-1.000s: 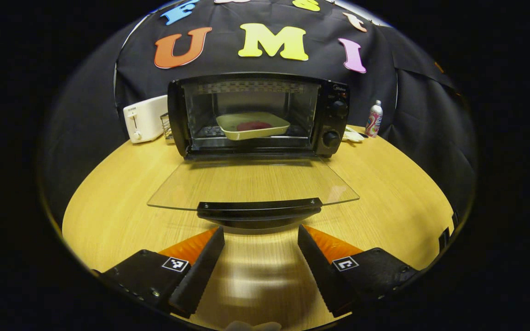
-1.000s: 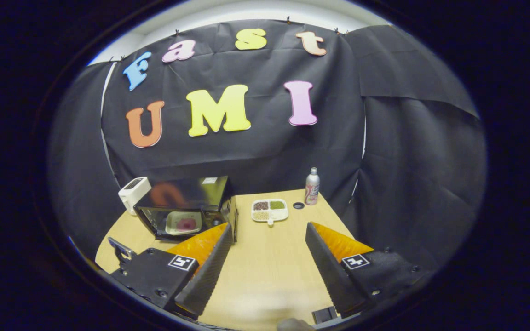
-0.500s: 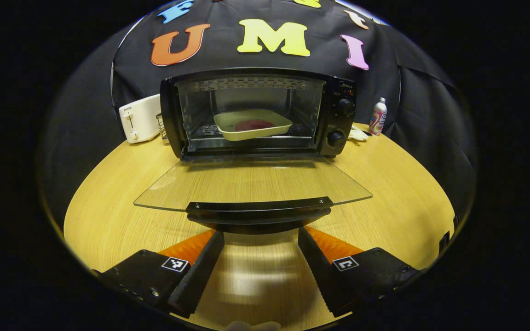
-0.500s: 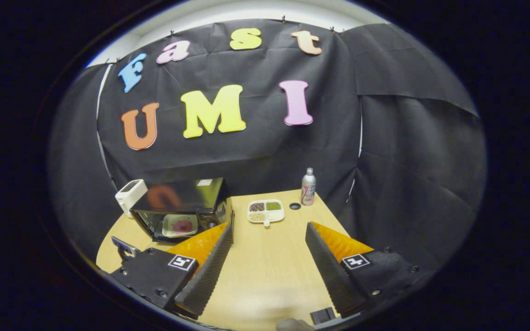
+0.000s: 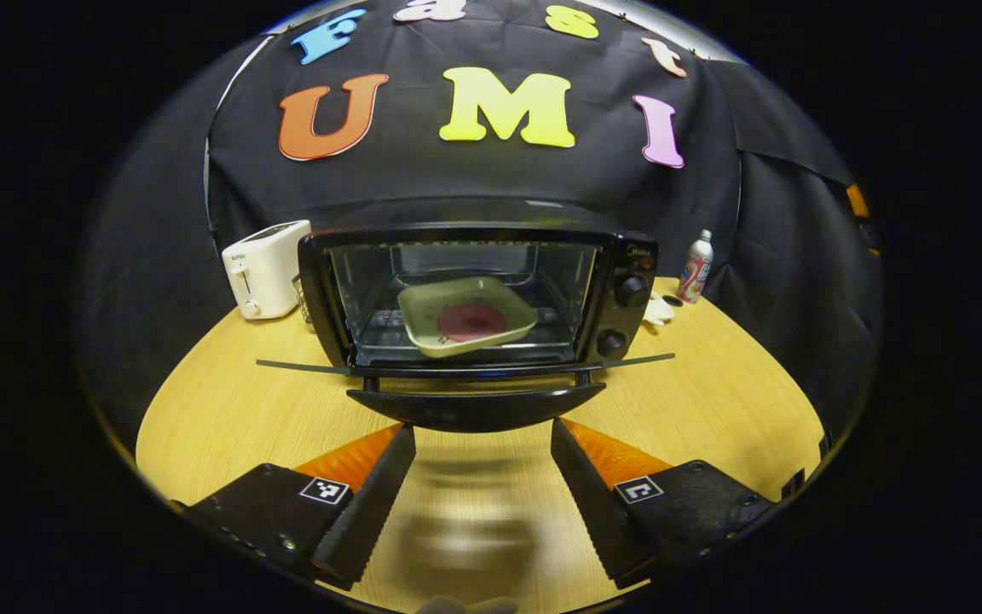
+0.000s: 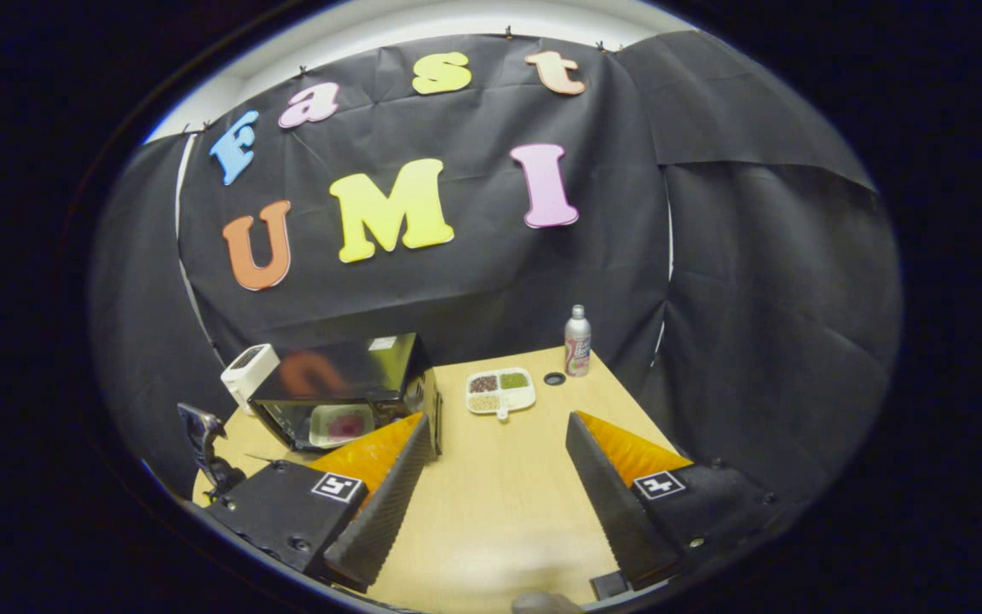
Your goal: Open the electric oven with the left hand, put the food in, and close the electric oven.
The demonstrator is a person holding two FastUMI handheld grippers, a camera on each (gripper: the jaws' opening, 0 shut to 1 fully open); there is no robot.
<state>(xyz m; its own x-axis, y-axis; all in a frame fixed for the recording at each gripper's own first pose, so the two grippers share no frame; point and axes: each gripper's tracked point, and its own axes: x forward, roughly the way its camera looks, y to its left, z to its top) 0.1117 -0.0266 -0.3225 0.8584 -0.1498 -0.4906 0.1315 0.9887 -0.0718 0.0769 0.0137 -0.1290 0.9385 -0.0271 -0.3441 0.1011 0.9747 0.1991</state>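
Left gripper (image 5: 482,443) jaws released, just beneath oven door handle (image 5: 476,408); door part-raised. Tray of food (image 5: 466,315) inside electric oven (image 5: 474,290). Right gripper (image 6: 495,452) jaws released over surface (image 6: 499,512).

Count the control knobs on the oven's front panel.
2: upper knob and lower knob, stacked on the oven panel right of the open door. Anything smaller is too blurred to tell.
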